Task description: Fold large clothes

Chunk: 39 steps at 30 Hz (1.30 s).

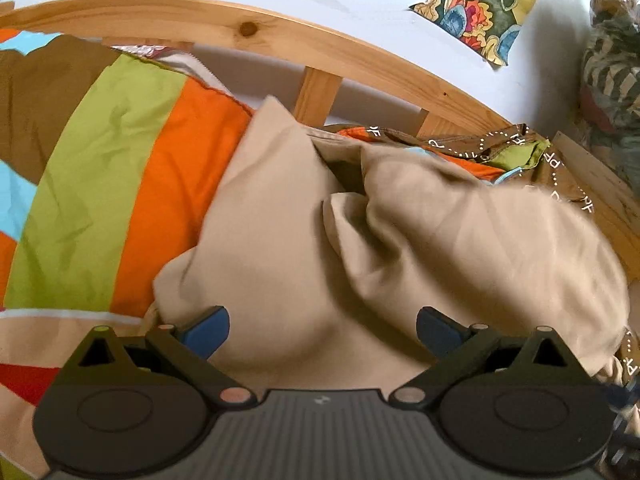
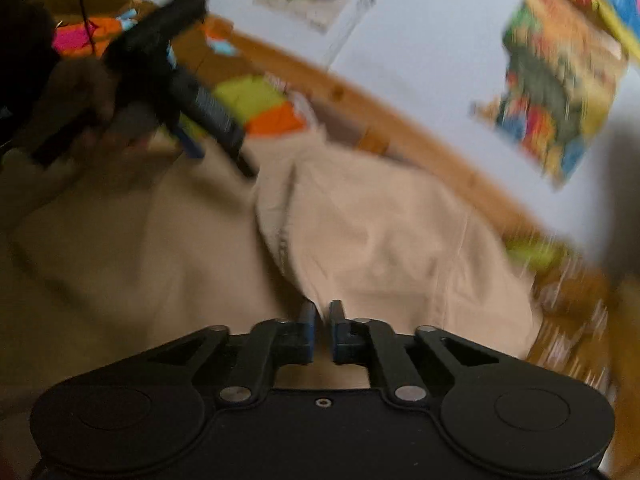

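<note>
A large beige garment (image 1: 312, 240) lies crumpled on a striped, colourful bed cover (image 1: 92, 184). My left gripper (image 1: 322, 330) is open, its blue fingertips (image 1: 208, 330) spread wide over the near edge of the cloth with nothing held. The right wrist view is blurred. There my right gripper (image 2: 322, 330) is shut on a fold of the same beige garment (image 2: 380, 232). The left gripper (image 2: 192, 116), held by a hand (image 2: 76, 96), shows at upper left of that view, above the cloth.
A curved wooden bed rail (image 1: 280, 32) runs behind the garment, with a white wall and a colourful paper picture (image 1: 484, 4) above it. A brown printed fabric (image 1: 520, 148) lies at the right by a wooden side board (image 1: 600, 192).
</note>
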### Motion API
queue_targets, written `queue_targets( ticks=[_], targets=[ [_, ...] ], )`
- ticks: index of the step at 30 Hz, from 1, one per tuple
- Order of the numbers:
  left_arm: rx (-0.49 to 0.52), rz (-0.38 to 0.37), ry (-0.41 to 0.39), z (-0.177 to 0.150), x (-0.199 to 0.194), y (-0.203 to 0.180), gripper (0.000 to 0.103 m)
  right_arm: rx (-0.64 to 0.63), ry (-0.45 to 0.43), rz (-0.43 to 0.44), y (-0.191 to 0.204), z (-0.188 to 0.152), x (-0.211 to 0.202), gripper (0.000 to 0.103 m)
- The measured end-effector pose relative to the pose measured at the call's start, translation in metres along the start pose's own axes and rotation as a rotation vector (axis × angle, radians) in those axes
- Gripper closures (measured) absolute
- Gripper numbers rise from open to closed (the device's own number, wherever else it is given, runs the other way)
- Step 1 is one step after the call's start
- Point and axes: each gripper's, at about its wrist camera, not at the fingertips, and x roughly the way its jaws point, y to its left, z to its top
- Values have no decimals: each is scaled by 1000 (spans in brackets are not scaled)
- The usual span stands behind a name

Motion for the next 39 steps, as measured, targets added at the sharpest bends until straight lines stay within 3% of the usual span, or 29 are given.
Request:
queue_targets(
  ticks=[2, 5, 11, 15, 17, 18, 19, 20, 21, 22, 23, 25, 28, 32, 35, 37, 39],
  targets=[
    [-5, -23, -6, -4, -8, 8, 1, 77, 41, 33, -4, -12, -9, 86],
    [-55, -68, -27, -6, -21, 26, 4, 195, 81, 14, -28, -23, -21, 70],
    [-56, -77, -3, 18, -5, 23, 24, 506, 65, -143, -117, -17, -10, 65],
    [-46, -53, 60, 31, 25, 12, 33, 665, 63, -165, -169, -9, 32, 56],
    [-67, -72, 60, 38, 32, 10, 34, 720, 88, -169, -183, -7, 56, 56],
    [-74, -85, 67, 42, 36, 9, 34, 745, 98, -163, -188, -8, 65, 62],
    [-77, -92, 79, 45, 40, 9, 37, 754, 103, -158, -191, -8, 71, 69],
    [-76, -101, 85, 47, 43, 9, 49, 733, 108, -169, -189, -5, 76, 84],
    [-73, -111, 87, 49, 45, 9, 58, 681, 116, -196, -184, 1, 78, 88],
    [-69, -131, 91, 50, 46, 9, 76, 616, 110, -213, -179, 7, 80, 91],
    [-71, -151, 103, 51, 48, 8, 84, 560, 100, -220, -175, 13, 81, 93],
    [-63, -160, 98, 50, 49, 5, 87, 453, 87, -231, -163, 21, 83, 94],
    [-25, -150, 75, 50, 52, 0, 103, 370, 83, -251, -151, 24, 87, 97],
    [122, -12, -63, 52, 36, -17, 103, 360, 53, -289, -152, 25, 95, 100],
    [137, 101, -158, 60, 20, -11, 103, 365, 9, -330, -153, 31, 104, 100],
    [107, 139, -148, 65, 22, 2, 103, 377, 7, -346, -152, 29, 115, 100],
    [66, 122, -133, 63, 24, 15, 103, 359, 30, -376, -151, 22, 126, 100]
  ],
)
